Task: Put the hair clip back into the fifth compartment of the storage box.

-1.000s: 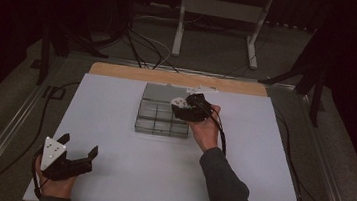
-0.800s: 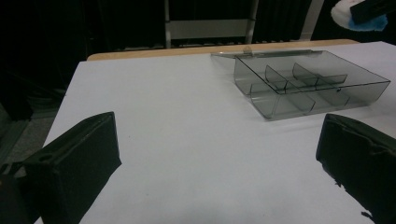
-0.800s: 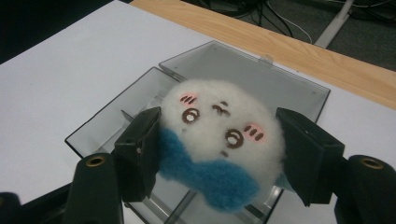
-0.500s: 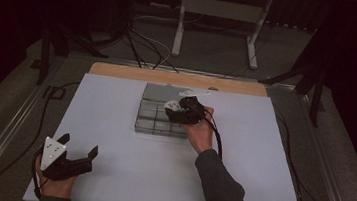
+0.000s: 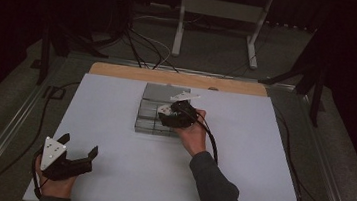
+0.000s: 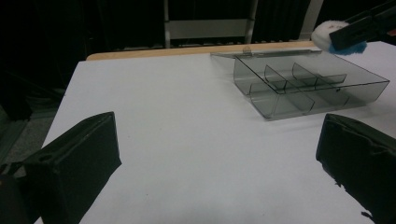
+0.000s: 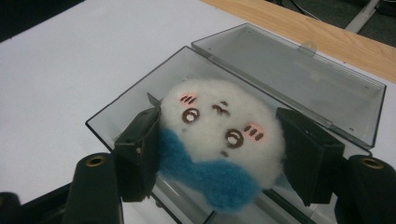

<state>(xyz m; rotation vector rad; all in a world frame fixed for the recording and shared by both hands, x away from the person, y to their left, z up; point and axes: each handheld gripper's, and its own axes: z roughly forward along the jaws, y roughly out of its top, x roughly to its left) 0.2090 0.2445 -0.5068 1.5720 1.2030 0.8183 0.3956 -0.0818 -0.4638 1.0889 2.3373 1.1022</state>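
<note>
Your right gripper (image 7: 219, 154) pinches the white-and-blue fluffy plush toy (image 7: 219, 140) just above the open smoky clear-plastic compartment box (image 7: 299, 79), so the carry looks nearly done; lowering and release remain. Your left gripper (image 5: 67, 161) rests spread apart on the white table (image 5: 116, 104), holding nothing.

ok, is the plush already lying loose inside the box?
No: in the right gripper view the white and blue plush is clamped between the right hand-held gripper jaws above the open clear box.
</note>
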